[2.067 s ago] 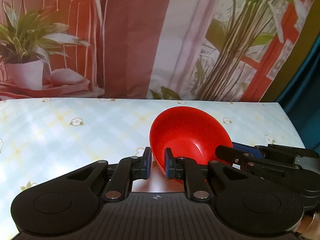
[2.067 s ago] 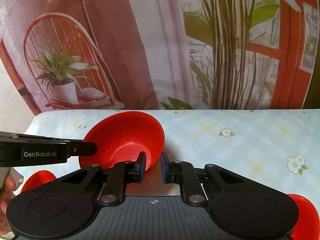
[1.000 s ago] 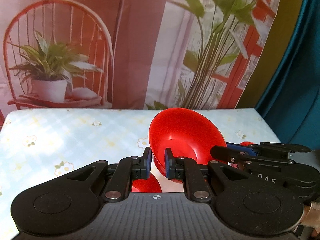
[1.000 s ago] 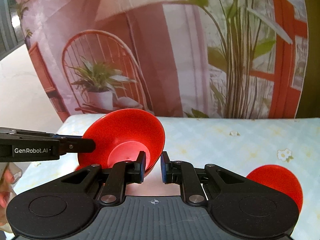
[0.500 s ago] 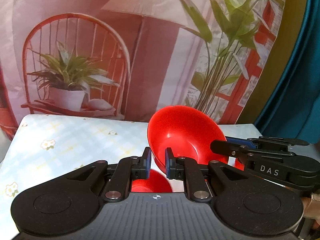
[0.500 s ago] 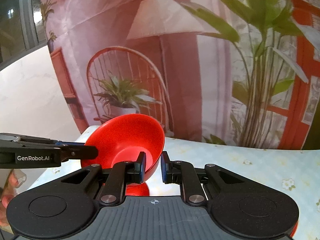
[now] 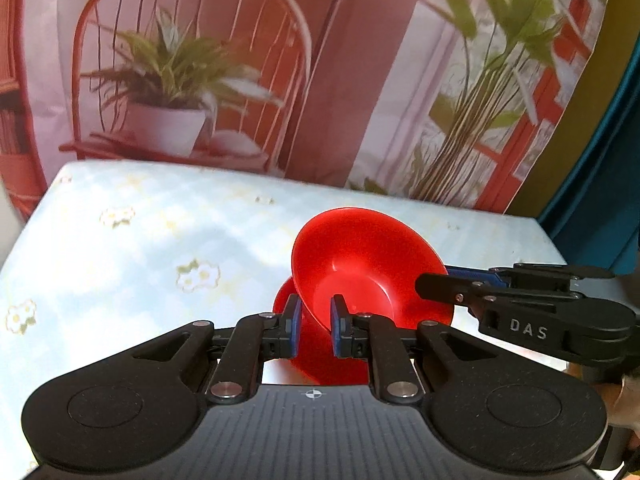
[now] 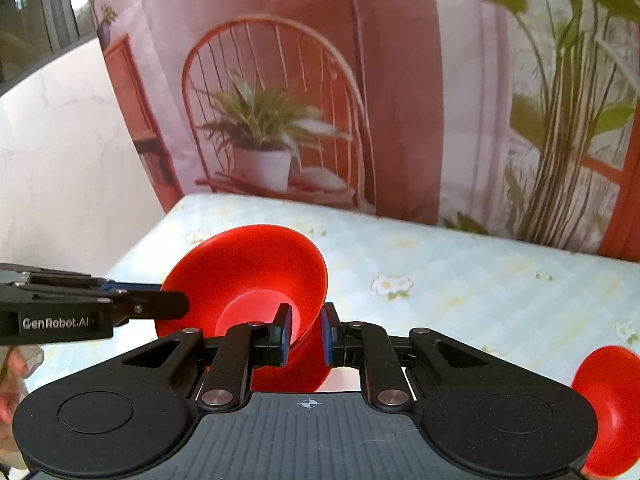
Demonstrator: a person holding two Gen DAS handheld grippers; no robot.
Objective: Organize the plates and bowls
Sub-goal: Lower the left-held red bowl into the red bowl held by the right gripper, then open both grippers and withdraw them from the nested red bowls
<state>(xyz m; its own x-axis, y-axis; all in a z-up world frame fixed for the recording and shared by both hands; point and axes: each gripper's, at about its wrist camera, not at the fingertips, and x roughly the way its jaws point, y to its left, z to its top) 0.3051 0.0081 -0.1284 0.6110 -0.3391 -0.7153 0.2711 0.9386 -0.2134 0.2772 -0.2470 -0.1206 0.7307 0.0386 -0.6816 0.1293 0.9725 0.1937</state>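
Observation:
Both grippers hold one red bowl by opposite sides of its rim. In the left wrist view my left gripper (image 7: 313,326) is shut on the bowl (image 7: 360,268), and my right gripper (image 7: 444,286) reaches in from the right onto the far rim. In the right wrist view my right gripper (image 8: 304,334) is shut on the same bowl (image 8: 256,268), with my left gripper (image 8: 176,306) on its left rim. A second red bowl (image 7: 286,300) sits just beneath the held one; it also shows in the right wrist view (image 8: 296,372).
The table (image 7: 120,248) has a pale blue floral cloth. Another red bowl (image 8: 604,404) stands at the table's near right edge. A printed backdrop (image 8: 280,120) with a chair and plants hangs behind the table. A teal curtain (image 7: 600,184) hangs at right.
Both grippers have carried the held bowl leftwards and down over the table. It now hangs just above the second red bowl.

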